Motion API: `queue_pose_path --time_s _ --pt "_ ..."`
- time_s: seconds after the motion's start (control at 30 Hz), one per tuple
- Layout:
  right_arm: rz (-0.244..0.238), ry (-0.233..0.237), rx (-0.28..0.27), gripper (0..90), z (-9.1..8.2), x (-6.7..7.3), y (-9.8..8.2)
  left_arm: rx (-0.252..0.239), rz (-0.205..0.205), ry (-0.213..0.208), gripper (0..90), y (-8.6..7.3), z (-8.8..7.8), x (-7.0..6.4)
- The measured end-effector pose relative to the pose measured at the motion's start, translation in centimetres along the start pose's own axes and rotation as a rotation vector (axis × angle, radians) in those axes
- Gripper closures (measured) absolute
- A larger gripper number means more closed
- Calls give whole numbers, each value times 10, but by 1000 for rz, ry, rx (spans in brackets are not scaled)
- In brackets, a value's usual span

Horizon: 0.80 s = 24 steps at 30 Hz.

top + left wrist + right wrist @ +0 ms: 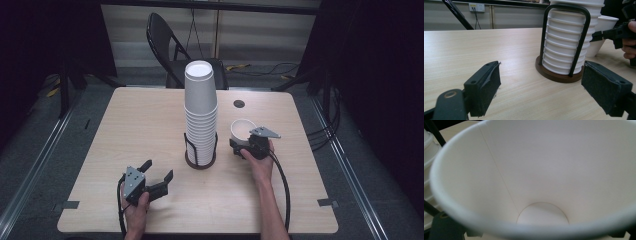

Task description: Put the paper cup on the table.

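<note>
Single paper cup (241, 129): white, unprinted, upright right of cup stack (200, 107), clamped in right gripper (243, 148). Stack in wire holder (201, 156), table (125, 125) centre. Left gripper (159, 170): jaws wide, empty, near holder. Folding chair (167, 45) behind table.

Left hand-held gripper (159, 171) rests low with jaws spread wide; right hand-held gripper (239, 148) is clamped closed.
</note>
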State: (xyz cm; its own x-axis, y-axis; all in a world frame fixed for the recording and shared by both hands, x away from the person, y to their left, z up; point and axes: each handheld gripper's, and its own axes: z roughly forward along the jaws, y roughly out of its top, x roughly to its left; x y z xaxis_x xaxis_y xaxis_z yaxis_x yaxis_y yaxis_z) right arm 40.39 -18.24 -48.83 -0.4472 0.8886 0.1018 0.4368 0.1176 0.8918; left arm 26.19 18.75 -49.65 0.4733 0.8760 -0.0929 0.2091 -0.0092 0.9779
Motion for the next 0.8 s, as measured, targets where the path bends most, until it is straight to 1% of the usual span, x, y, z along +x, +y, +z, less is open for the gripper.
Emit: queue_pose_path --time_s 0.03,0.17,0.2,0.27,0.4,0.47,0.63,0.73,0.77,0.8 --pt "8 -7 10 131 0 0 -1 1 0 -2 157 0 0 0" --pt "9 -17 24 131 -1 1 -2 3 1 0 156 0 0 0" --pt "0 -14 26 133 -1 1 -4 3 1 1 156 0 0 0" --pt "6 -9 39 135 -2 1 -6 2 1 1 156 0 0 0" --pt "12 -10 38 136 -9 0 -8 3 -1 2 157 0 0 0" --pt "11 -16 40 134 -12 -1 -10 2 -6 12 155 0 0 0" --pt "33 -17 21 131 -20 -1 -15 0 -11 19 154 0 0 0" --pt "38 -21 2 131 -26 0 -16 4 -4 16 154 0 0 0" --pt "32 -23 -2 131 -28 0 -16 5 -3 16 154 0 0 0" --pt "44 -23 -8 131 -30 1 -17 6 -3 16 154 0 0 -1"
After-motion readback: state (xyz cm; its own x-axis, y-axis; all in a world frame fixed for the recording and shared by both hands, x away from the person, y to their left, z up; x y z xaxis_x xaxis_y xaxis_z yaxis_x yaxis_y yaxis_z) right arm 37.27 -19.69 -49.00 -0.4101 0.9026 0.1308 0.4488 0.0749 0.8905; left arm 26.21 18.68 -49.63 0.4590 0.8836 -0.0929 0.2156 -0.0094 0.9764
